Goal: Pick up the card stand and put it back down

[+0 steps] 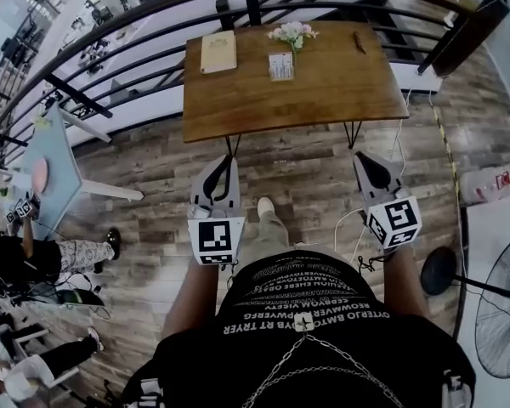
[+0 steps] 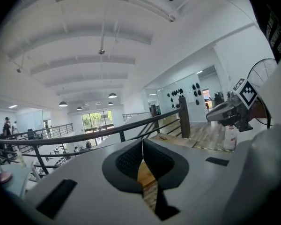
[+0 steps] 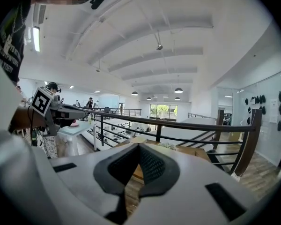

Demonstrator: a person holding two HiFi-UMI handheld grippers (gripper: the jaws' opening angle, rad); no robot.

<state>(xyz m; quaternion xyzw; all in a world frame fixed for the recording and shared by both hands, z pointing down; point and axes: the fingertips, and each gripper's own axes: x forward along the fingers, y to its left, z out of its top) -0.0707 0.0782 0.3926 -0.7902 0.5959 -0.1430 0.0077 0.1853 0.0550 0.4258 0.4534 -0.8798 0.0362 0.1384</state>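
The card stand (image 1: 281, 65), a small upright card with print, stands on the wooden table (image 1: 323, 92) in the head view, just in front of a small bunch of flowers (image 1: 293, 32). Both grippers hang over the plank floor, well short of the table's near edge. My left gripper (image 1: 225, 162) is shut with nothing in it; in its own view the jaws meet at the left gripper (image 2: 142, 149). My right gripper (image 1: 362, 159) is shut and empty too, its pads touching at the right gripper (image 3: 138, 150). The flowers (image 3: 170, 146) show just over its jaws.
A tan booklet (image 1: 218, 52) and a small dark item (image 1: 359, 42) also lie on the table. A dark curved railing (image 1: 110, 24) runs behind it. A standing fan (image 1: 503, 313) is at the right. A pale blue table (image 1: 55, 164) and seated people are at the left.
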